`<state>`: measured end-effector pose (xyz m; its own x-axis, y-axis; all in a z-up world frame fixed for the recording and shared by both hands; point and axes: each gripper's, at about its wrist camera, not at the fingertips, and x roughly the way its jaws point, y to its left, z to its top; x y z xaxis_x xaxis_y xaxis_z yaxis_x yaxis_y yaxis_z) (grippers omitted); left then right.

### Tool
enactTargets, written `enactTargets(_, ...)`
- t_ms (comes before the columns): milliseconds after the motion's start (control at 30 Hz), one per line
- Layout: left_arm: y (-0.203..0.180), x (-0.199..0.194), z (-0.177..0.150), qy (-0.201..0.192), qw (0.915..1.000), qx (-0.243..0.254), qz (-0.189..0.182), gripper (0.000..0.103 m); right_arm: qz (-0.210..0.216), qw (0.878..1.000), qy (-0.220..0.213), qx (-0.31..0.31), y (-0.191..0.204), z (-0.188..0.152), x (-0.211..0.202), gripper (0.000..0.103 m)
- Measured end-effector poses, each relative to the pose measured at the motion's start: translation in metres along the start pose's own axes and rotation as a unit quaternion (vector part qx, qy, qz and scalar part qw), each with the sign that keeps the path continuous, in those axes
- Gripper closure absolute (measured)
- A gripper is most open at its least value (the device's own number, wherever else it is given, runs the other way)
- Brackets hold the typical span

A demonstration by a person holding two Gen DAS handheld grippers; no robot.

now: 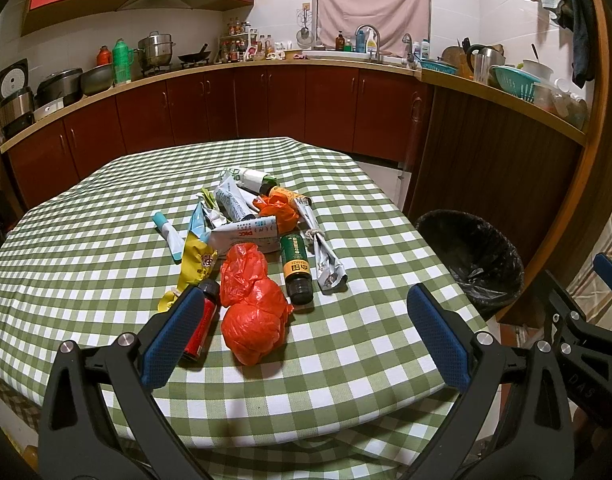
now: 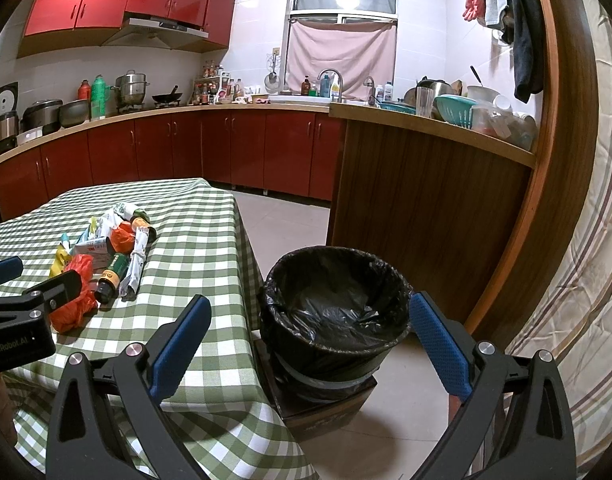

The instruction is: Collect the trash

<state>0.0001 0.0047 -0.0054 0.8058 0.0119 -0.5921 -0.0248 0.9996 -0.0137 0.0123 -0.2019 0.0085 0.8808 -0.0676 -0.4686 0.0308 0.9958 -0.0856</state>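
Observation:
A heap of trash lies on the green checked tablecloth (image 1: 366, 208): a crumpled red plastic bag (image 1: 252, 312), a red bottle (image 1: 200, 322), a green-labelled brown bottle (image 1: 296, 266), an orange bag (image 1: 278, 208), a yellow wrapper (image 1: 196, 266), a knotted paper roll (image 1: 322, 248) and tubes. My left gripper (image 1: 306, 338) hangs open just in front of the red bag, nothing between its fingers. My right gripper (image 2: 308, 342) is open over the table's edge, facing the black-lined bin (image 2: 336, 312), which stands on a box beside the table. The same red bag (image 2: 76, 304) shows at left.
A wooden counter panel (image 2: 426, 216) rises behind the bin. Red kitchen cabinets (image 1: 226, 104) run along the far wall, with pots, bottles and a sink on the worktop. A striped fabric (image 2: 578, 320) hangs at the right. Bare tiled floor (image 2: 286, 216) lies between table and cabinets.

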Motion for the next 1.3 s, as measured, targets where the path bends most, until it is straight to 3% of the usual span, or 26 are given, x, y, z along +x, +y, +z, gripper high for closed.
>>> enactTargets(933, 0.008, 0.003, -0.006, 0.006, 1.0000, -0.006, 0.002, 0.004, 0.000, 1.000, 0.001, -0.001, 0.000, 0.000, 0.001, 0.007)
enactTargets(1300, 0.053, 0.010, -0.004, 0.019, 0.9979, -0.037, 0.049, 0.004, 0.020, 1.000, 0.021, -0.004, 0.007, -0.011, 0.014, 0.007)
